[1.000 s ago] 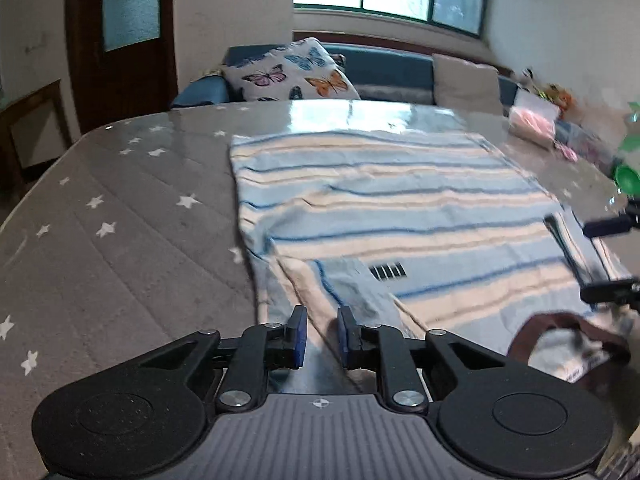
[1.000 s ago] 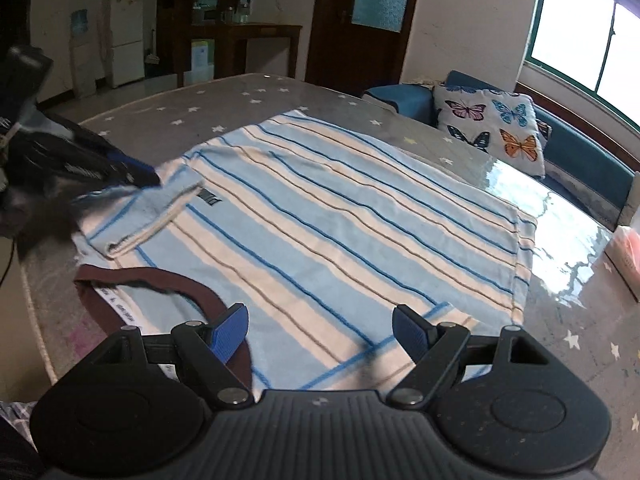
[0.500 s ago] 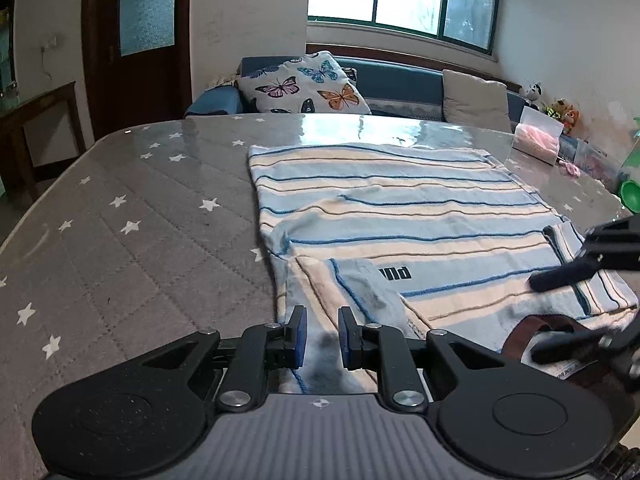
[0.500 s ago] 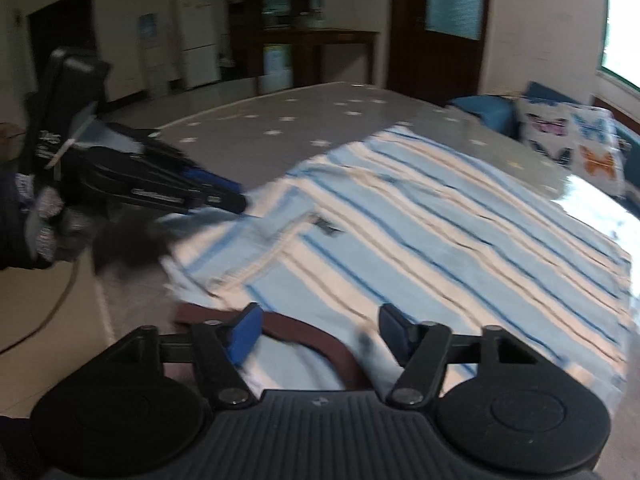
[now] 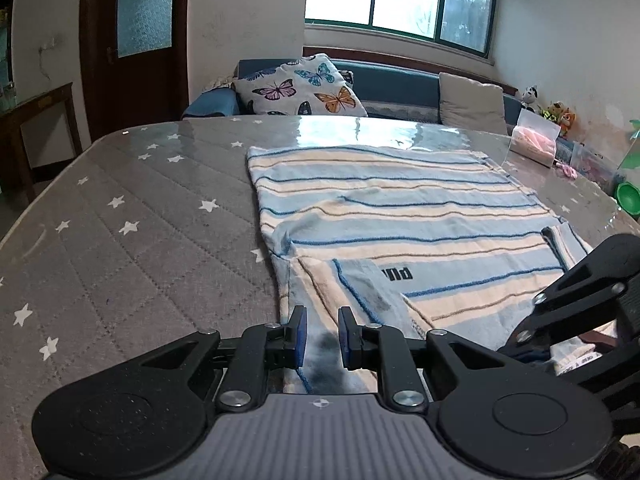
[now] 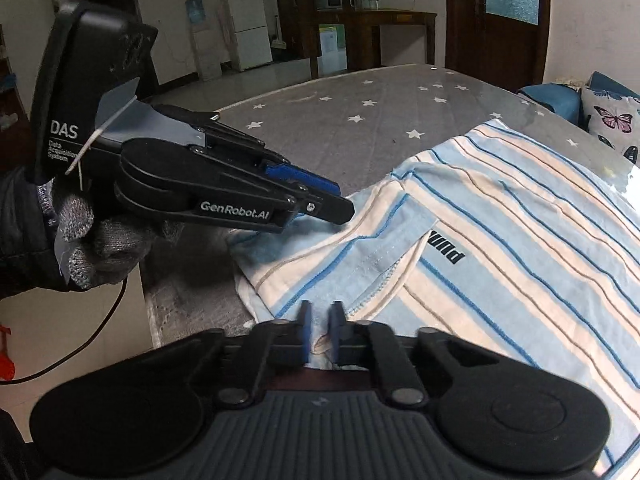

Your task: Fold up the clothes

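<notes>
A blue, cream and white striped shirt (image 5: 400,216) lies flat on the grey star-patterned table, one sleeve folded in over its body; it also shows in the right wrist view (image 6: 500,240). My left gripper (image 5: 322,336) is shut on the shirt's near shoulder edge, with cloth between its blue pads. My right gripper (image 6: 319,334) is shut on the shirt at the collar edge, close beside the left gripper. The left gripper shows side-on in the right wrist view (image 6: 320,200), held by a gloved hand.
The grey quilted table (image 5: 140,240) runs left and far of the shirt. A clear box (image 5: 536,142) and a green cup (image 5: 628,196) stand at its right edge. A butterfly cushion (image 5: 300,90) lies on the sofa behind. The near table edge (image 6: 152,312) is by my grippers.
My right gripper swung left to the collar beside the left gripper and closed from wide open onto the cloth. The left gripper stayed shut on the shirt and drew back slightly.
</notes>
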Demonstrator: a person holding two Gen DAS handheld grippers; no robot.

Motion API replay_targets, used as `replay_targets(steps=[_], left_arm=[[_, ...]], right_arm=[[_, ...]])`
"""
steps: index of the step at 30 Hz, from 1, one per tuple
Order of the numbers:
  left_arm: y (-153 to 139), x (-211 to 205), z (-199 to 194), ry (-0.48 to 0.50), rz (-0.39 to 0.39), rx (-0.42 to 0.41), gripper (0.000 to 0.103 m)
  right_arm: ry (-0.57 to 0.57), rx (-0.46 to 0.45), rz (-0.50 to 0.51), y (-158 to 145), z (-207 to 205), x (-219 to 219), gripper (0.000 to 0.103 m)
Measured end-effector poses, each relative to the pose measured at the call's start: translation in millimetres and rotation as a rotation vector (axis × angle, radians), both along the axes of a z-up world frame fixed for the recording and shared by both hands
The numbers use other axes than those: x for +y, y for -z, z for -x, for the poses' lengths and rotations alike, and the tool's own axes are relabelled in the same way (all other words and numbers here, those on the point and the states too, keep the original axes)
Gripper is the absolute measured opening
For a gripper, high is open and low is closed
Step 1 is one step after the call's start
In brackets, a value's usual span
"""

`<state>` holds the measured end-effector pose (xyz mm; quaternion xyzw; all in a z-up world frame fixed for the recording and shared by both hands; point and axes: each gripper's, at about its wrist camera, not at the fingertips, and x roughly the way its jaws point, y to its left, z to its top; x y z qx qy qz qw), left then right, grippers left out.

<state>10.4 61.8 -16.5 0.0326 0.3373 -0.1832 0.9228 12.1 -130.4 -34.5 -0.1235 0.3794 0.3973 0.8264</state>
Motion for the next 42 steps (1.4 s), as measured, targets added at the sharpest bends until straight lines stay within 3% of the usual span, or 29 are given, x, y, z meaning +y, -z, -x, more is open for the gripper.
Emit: replay_targets(steps=[10,15,18,23,33,36,42], left_arm=[[-2.4,-11.7,-2.0,0.034,-0.009,-0.013,0.019],[6.7,-27.3,5.7,0.106,-0.049,0.002,0.019],[8.0,-31.3,14.8,0.126,-0.07,-0.013,0.023],[8.2,-32.6,30.8,0.143,-0.073,-0.011,0.029],[7.8,-33.3,56.2,0.161,-0.093,-0.004,0.041],[6.0,-33.3,60.9,0.156,-0.102,-0.002,0.042],[-5.5,-29.4,79.3,0.201,-0.143,-0.043,0.052]], right_arm=[[-0.002,-0.046,0.003,-11.5,16.0,-8.0,0.004],[0.024,-0.05,0.001,-16.3,17.1,-20.4,0.012],[0.063,-0.067,0.0,-23.5,18.7,-36.3,0.028],[0.192,-0.096,0.01,-30.7,24.5,-79.5,0.04],[0.557,-0.093,0.057,-10.1,38.5,-183.9,0.041],[0.56,-0.082,0.071,0.3,46.2,-192.8,0.042],[0.456,-0.144,0.126,1.1,62.1,-175.2,0.05]])
